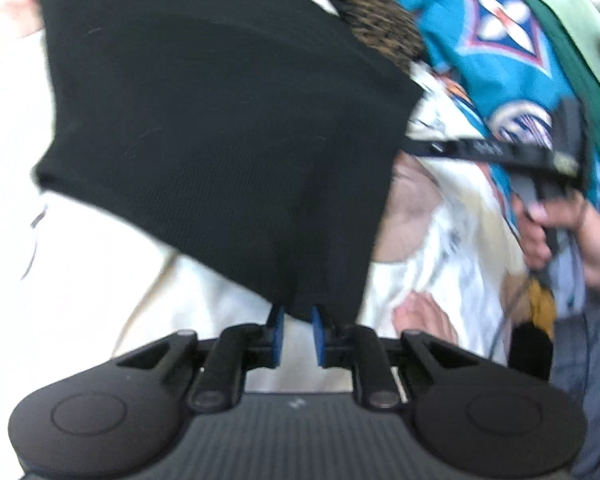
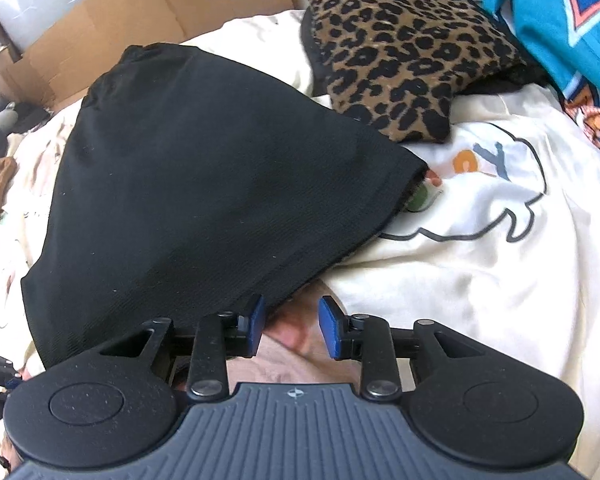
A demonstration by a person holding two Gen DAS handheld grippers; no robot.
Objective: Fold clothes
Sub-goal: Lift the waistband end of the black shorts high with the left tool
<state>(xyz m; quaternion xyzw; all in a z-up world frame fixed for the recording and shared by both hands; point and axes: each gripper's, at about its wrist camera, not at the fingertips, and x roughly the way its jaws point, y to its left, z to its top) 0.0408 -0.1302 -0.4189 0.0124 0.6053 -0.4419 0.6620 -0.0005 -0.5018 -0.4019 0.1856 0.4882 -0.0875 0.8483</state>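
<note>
Left gripper (image 1: pixel 298 334) jaws narrowly parted around the near hem of the black garment (image 1: pixel 220 140), pads not visibly pressing. Right gripper (image 2: pixel 290 330) jaws wider, bare, just beside the same hem. Black garment spread on the bed (image 2: pixel 480 264), already a compact doubled slab (probably a last fold or placing left). Beyond, toward the far edge, folded leopard-print garment (image 2: pixel 404 44); teal shirt (image 2: pixel 560 32) seemingly unfolded.

— Where is the folded garment (image 2: pixel 204 184) laid?
— On the bedsheet (image 2: pixel 472 280), toward its left side.
— What is found behind it?
— A patterned cushion (image 2: pixel 408 52), set at the far right; a jersey (image 2: pixel 556 24) is placed right of that, and a cardboard box (image 2: pixel 148 12) is seen beyond the far left edge.
</note>
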